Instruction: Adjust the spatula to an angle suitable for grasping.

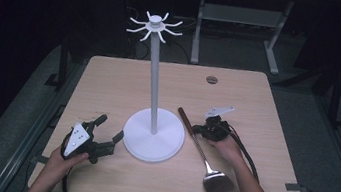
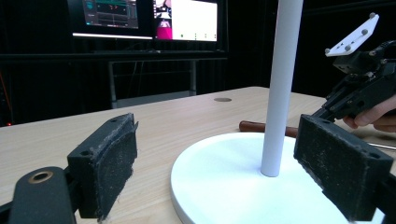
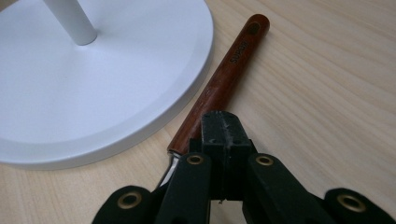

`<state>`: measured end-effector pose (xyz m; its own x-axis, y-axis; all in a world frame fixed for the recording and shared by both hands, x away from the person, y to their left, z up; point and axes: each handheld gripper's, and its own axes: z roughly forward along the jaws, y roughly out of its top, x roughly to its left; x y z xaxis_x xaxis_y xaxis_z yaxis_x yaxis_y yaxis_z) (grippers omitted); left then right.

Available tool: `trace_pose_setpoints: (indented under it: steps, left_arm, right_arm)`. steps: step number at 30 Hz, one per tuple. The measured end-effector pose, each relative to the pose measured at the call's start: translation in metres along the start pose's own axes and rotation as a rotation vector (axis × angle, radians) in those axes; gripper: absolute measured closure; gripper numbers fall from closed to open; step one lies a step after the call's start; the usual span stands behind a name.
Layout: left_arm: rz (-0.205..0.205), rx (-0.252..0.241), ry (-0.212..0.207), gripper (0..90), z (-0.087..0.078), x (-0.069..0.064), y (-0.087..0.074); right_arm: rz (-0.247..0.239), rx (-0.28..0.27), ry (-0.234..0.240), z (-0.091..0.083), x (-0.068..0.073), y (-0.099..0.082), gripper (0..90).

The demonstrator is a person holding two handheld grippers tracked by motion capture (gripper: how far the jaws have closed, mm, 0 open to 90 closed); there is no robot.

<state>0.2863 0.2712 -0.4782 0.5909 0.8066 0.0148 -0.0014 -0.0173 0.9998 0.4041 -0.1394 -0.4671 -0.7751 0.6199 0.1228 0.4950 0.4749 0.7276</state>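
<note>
Item one: we record a spatula [image 1: 200, 148] lying flat on the worktop [image 1: 111, 75], just beside the right edge of the white stand's round base [image 1: 151, 146]. Its reddish-brown wooden handle [image 3: 224, 79] points away from us and its metal blade [image 1: 217, 182] lies nearest us. In the right gripper view the handle runs along the rim of the base, touching it or nearly so; we cannot tell which.

Item two: the right tool [image 1: 202, 129] sits low over the handle near where wood meets metal shank. In its own view we see its two black jaws pressed together with nothing between them, their tips resting over the near end of the handle.

Item three: the left tool [image 1: 108, 133] rests at the left of the base, its jaws spread wide and holding nothing; in its own view the right jaw stands over the base edge.

Item four: a white stand with an upright pole [image 1: 154, 78] and a crown of curved hooks [image 1: 154, 25] at the top, all bare.
</note>
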Motion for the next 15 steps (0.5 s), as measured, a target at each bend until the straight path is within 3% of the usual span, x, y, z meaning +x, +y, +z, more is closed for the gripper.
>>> trace_pose_setpoints:
  steps: [5, 8, 15]
  left_arm:
    - [0.000, 0.001, 0.000, 12.6, 0.000, 0.000, 0.000]
    - [0.001, 0.001, 0.000, 12.6, 0.000, 0.000, 0.000]
    - [0.002, 0.003, 0.002, 12.7, 0.000, 0.000, 0.000]
  right_arm:
    - [0.009, -0.010, 0.000, -0.014, 0.006, 0.001, 89.6]
    - [-0.003, 0.001, 0.000, -0.031, 0.021, -0.006, 89.6]
    - [-0.025, 0.044, 0.017, -0.050, 0.050, -0.024, 89.6]
